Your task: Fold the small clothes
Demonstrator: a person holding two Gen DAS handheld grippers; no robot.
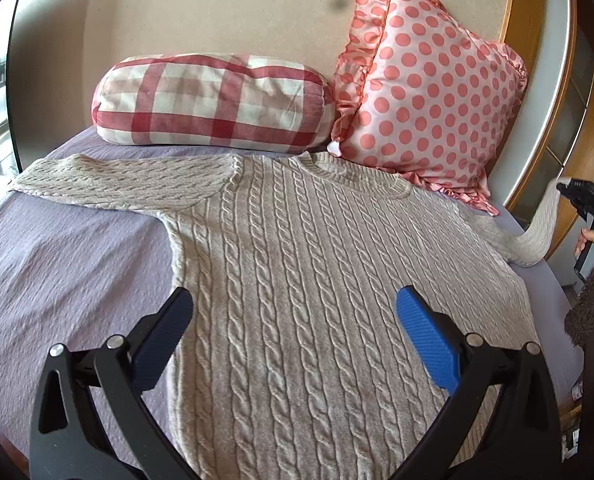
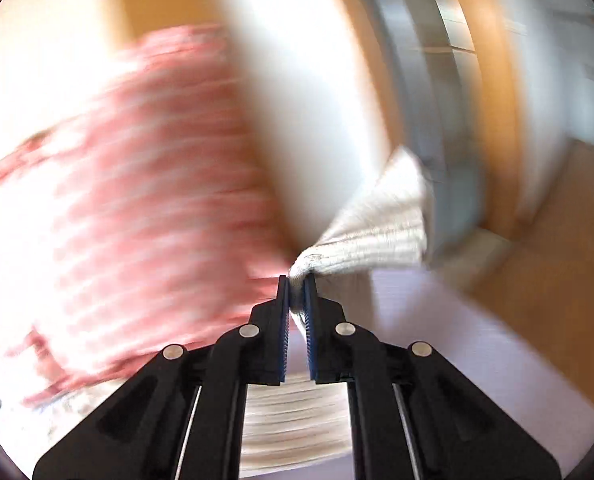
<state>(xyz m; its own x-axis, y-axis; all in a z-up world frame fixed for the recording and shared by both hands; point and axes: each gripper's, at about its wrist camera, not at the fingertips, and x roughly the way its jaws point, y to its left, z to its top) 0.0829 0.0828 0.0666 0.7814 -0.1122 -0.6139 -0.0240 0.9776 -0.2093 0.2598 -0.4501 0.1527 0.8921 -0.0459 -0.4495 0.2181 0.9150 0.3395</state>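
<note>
A: Sweater (image 1: 297,280), cream, in a chunky cable knit with raised rope-like ridges running top to bottom. In the left wrist view it lies flat across the middle and lower part of the frame, on a lavender bedspread (image 1: 57,264) with a fine pebbled weave. Its ribbed round collar (image 1: 353,172) sits just above centre.

B: And the sleeves?

A: One sleeve (image 1: 117,184) stretches flat toward the left edge. The other sleeve (image 1: 545,224) lifts off the bed at the right edge, curving upward in a soft tube.

B: What holds it up?

A: The right gripper (image 1: 565,189), black, small at the far right, pinching the cuff. In the right wrist view, the right gripper (image 2: 296,288) shows its blue ridged pads pressed nearly together on the ribbed cuff (image 2: 377,232), which fans out above them. Everything else there is smeared by blur.

B: And the left one?

A: The left gripper (image 1: 295,320) fills the bottom of its own view, jaws spread wide, gripping nothing, over the sweater's lower body. Its pads are blue and finely grooved on black arms with silver rivets.

B: Anything behind?

A: A plump bolster cushion (image 1: 213,100) in red-and-white check, upper left of centre. Beside it, upper right, a glossy satin pillow (image 1: 429,92), pale pink with coral dots and a ruffled edge, its lower edge at the sweater's shoulder.
</note>
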